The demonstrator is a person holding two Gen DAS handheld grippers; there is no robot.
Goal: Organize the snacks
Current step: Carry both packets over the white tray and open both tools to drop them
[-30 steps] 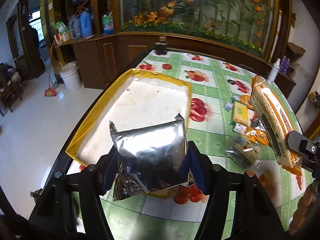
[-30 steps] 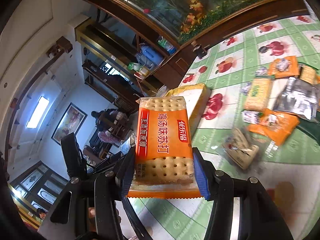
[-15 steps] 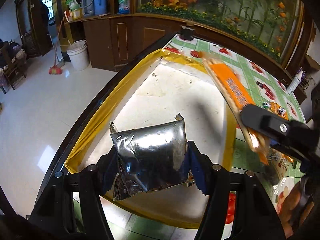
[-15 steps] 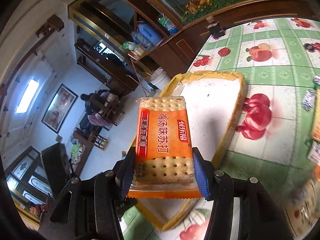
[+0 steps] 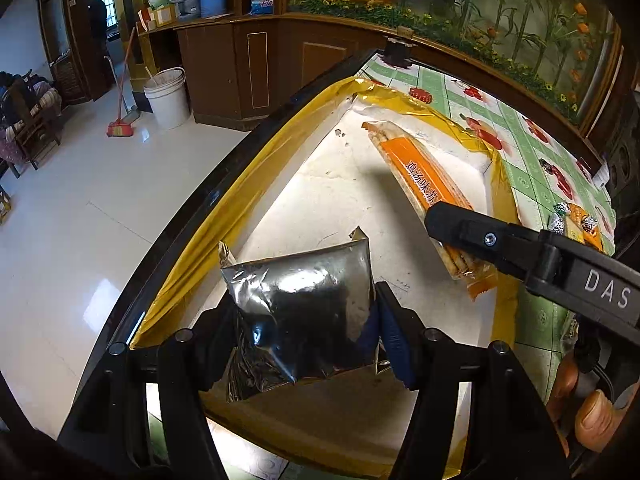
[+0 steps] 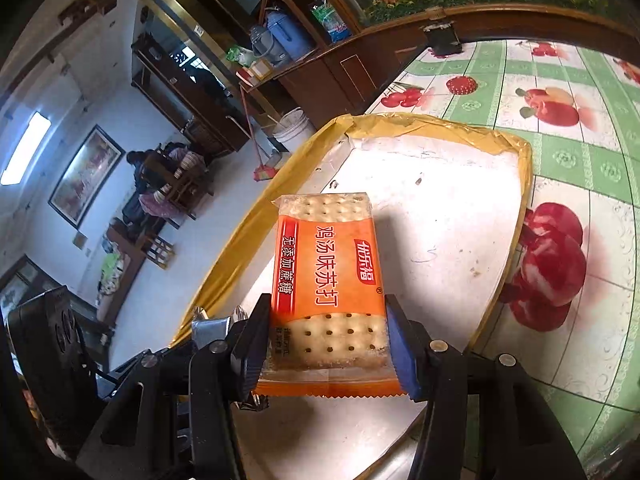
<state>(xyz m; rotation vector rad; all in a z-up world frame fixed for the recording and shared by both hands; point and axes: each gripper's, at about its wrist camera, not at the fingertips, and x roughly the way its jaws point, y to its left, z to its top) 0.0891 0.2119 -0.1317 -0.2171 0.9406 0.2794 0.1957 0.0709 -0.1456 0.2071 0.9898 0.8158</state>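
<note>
My left gripper (image 5: 304,336) is shut on a silver foil snack pouch (image 5: 304,304), held above the near end of a shallow white tray with a yellow taped rim (image 5: 432,110). My right gripper (image 6: 326,344) is shut on an orange cracker packet (image 6: 326,276), hanging over the same tray (image 6: 440,124). In the left wrist view that cracker packet (image 5: 420,180) juts in from the right over the tray, pinched by the right gripper's black finger (image 5: 472,236). The tray floor under both snacks holds nothing else.
The tray sits at the table's left edge on a green fruit-print cloth (image 6: 580,160). Several small snack packets (image 5: 576,224) lie right of the tray. A dark small object (image 6: 442,40) stands at the table's far corner. Beyond the edge are white floor, a white bucket (image 5: 168,96) and a broom.
Both grippers have moved left from over the tablecloth and snack pile to above the tray, and lower. The cracker packet now hangs over the tray's middle. Both grips are unchanged.
</note>
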